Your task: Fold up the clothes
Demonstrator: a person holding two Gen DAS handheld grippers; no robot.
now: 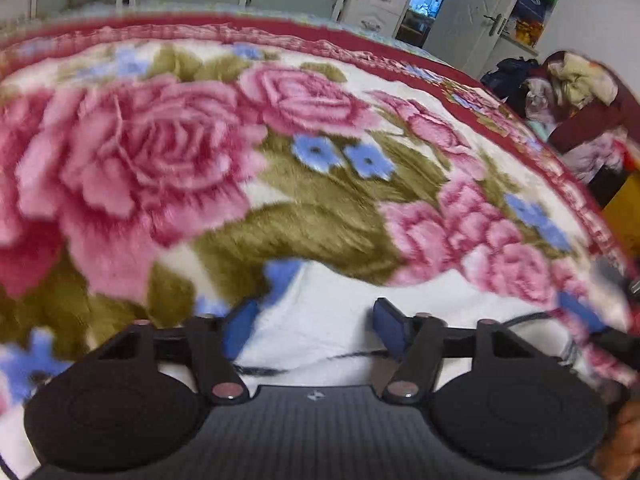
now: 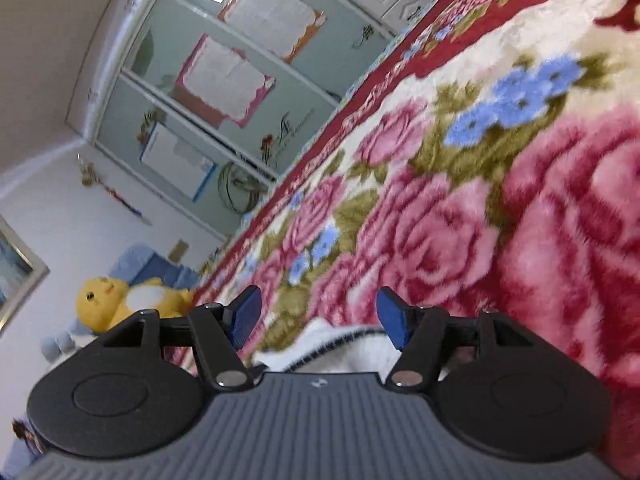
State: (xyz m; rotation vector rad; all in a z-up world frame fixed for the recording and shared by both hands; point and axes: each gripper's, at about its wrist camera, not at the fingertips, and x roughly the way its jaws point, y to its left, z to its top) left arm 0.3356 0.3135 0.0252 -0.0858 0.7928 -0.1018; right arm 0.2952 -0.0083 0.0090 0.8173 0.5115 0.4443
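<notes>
A white garment (image 1: 340,320) with a thin dark stripe lies on the rose-patterned blanket (image 1: 168,152), low in the left wrist view. My left gripper (image 1: 314,320) hovers just over it, open, with nothing between its blue pads (image 1: 240,328). At the right edge of that view the other gripper's blue pad (image 1: 580,312) shows, blurred. In the right wrist view, which is tilted, a fold of the same white garment (image 2: 340,348) sits under my right gripper (image 2: 318,314). That gripper is open too, its blue pads (image 2: 390,316) apart and holding nothing.
The blanket (image 2: 460,200) covers a bed with a dark red border. A heap of clothes (image 1: 572,100) lies off its far right corner, near a white drawer unit (image 1: 378,0) and a door. A wardrobe (image 2: 224,92) and a yellow plush toy (image 2: 116,296) are beyond the bed's edge.
</notes>
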